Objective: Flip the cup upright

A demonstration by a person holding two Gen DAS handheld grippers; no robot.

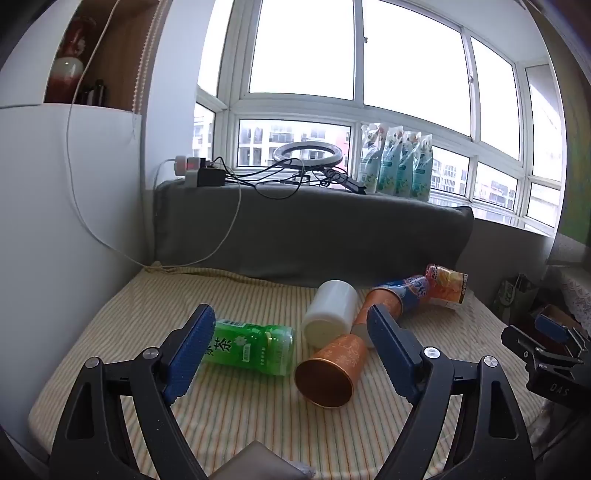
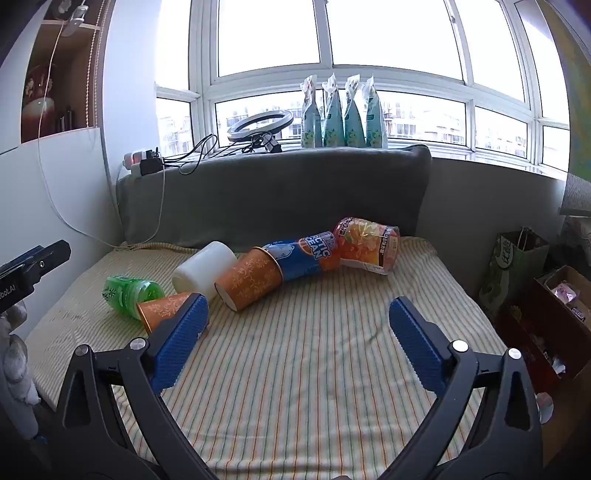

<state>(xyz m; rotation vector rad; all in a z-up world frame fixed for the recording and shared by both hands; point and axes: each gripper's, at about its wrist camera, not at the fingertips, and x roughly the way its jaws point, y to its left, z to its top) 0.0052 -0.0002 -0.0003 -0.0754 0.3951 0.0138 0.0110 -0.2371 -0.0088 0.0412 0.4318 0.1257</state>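
While both tools hung above the near edge of the striped cloth [image 2: 314, 350], the left gripper [image 1: 291, 354] stood wide open and held nothing, its blue pads [image 1: 190, 354] spread to either side of a green tea bottle [image 1: 255, 349] and an orange cup [image 1: 330, 369]. The right gripper [image 2: 297, 345] was likewise spread wide and empty over a bare stretch of cloth, to the right of the cluster.

The near orange cup lay on its side, its open mouth turned toward the left wrist camera, just right of the green bottle, which also lay flat. In the right wrist view that cup [image 2: 166, 310] sat partly behind the left pad of the right gripper, touching the bottle [image 2: 129, 293].

Just beyond it a white cylinder [image 1: 332, 312] lay on its side. To its right a second orange cup [image 2: 249, 282] lay tipped, its rim against a blue can [image 2: 306, 256], and farther right an orange-labelled bottle [image 2: 369, 245] lay flat too.

Behind them rose a grey cushion [image 2: 277, 195]. On the sill beyond stood a ring light [image 2: 260, 125], a power strip with cables [image 2: 147, 164] and four green pouches [image 2: 343, 114] against the window [image 2: 369, 33].
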